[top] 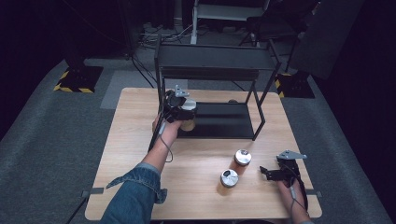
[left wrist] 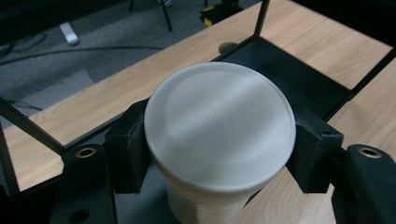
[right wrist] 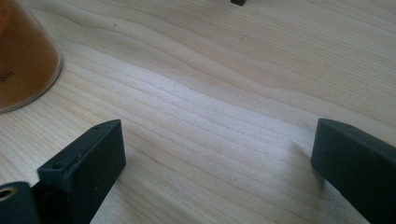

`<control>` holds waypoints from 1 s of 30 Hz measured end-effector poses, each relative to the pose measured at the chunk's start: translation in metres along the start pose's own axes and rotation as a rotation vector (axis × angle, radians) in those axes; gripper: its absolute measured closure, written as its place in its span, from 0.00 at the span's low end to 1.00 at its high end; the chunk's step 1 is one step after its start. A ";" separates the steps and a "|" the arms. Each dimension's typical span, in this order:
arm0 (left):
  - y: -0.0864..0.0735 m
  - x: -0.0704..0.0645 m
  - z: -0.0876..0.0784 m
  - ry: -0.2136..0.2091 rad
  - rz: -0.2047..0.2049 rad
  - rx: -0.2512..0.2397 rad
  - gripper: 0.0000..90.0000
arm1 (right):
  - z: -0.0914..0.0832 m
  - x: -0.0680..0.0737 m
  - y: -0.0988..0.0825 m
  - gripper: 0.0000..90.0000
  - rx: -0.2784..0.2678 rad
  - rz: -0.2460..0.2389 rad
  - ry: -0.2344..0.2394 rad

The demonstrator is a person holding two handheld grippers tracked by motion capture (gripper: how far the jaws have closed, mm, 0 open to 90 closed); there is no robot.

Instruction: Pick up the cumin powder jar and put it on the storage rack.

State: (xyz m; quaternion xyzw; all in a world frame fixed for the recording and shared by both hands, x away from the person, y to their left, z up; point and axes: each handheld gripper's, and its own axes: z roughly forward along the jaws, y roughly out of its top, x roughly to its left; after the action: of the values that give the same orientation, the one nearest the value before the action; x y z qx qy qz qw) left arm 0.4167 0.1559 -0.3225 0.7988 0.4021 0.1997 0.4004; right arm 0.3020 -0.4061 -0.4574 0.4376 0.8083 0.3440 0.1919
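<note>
Right hand-held gripper [right wrist: 217,163]: jaws are seen wide apart, one black pad [right wrist: 84,163] at 7 o'clock, the other at 4 o'clock, nothing between them. Bare light-wood bench [right wrist: 210,84] is seen across the gap and beyond, grain running on a slant. An amber translucent container [right wrist: 21,56] is cut off by the frame at 10 o'clock; its base is resting on the bench, near the 7 o'clock pad but apart from it. A small dark object [right wrist: 239,2] is clipped at 12 o'clock, too little visible to identify.
</note>
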 end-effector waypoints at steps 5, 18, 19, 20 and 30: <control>0.003 0.000 0.015 0.024 -0.002 0.043 0.37 | 0.000 -0.001 0.000 0.03 0.000 -0.006 0.005; 0.000 0.005 0.033 0.060 -0.033 0.082 0.37 | 0.000 -0.001 0.000 0.03 0.000 -0.011 0.012; -0.002 0.006 0.033 0.056 -0.039 0.075 0.37 | 0.000 -0.001 0.000 0.03 0.000 -0.011 0.012; -0.004 0.006 0.032 0.058 -0.042 0.067 0.37 | 0.000 -0.001 0.000 0.03 0.000 -0.011 0.012; -0.020 0.000 0.003 0.065 -0.043 -0.047 0.14 | 0.000 -0.001 0.000 0.03 0.000 -0.011 0.012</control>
State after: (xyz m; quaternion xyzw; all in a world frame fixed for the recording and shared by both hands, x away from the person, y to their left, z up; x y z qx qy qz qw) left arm 0.4090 0.1616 -0.3404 0.7734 0.4274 0.2263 0.4098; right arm 0.3025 -0.4070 -0.4574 0.4313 0.8116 0.3457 0.1891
